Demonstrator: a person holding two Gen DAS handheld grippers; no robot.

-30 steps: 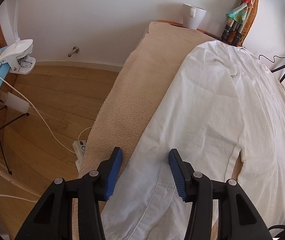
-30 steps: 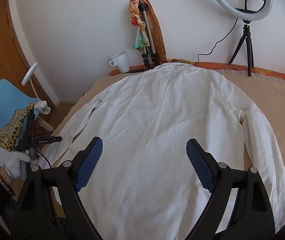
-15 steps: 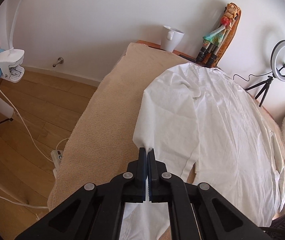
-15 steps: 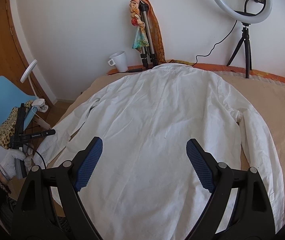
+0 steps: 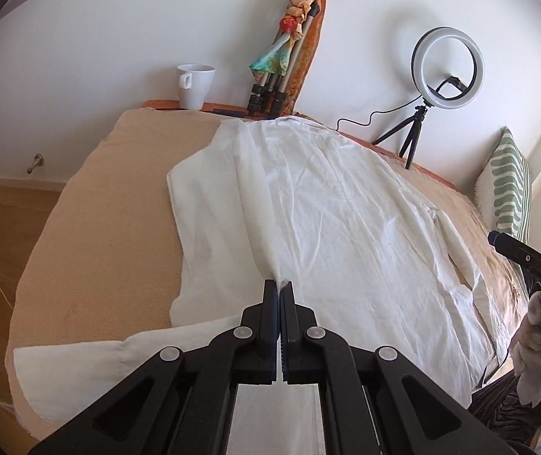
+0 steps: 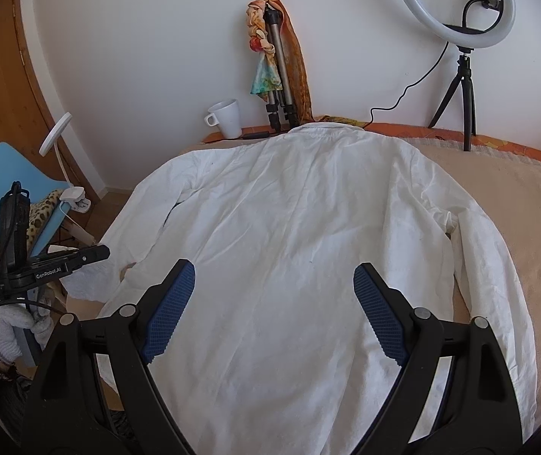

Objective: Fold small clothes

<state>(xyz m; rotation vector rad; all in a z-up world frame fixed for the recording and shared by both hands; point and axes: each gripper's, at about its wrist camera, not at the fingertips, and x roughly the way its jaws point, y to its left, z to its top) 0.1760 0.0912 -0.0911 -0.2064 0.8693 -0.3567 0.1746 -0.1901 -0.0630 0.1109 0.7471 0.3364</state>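
A white long-sleeved shirt lies back-up on a beige blanket, collar at the far end. My left gripper is shut on the shirt's left sleeve and holds it lifted, folded in toward the shirt body; the cuff end trails on the blanket. In the right wrist view the left gripper shows at the shirt's left edge. My right gripper is open and empty above the shirt's lower back. The right sleeve lies flat along the side.
The beige blanket covers the bed. A white mug, a folded tripod with a scarf and a ring light stand at the far edge. A striped pillow lies right. A blue chair stands left.
My left gripper closed on the left sleeve, lifted it and carried it right over the shirt. The right gripper has stayed open in place.
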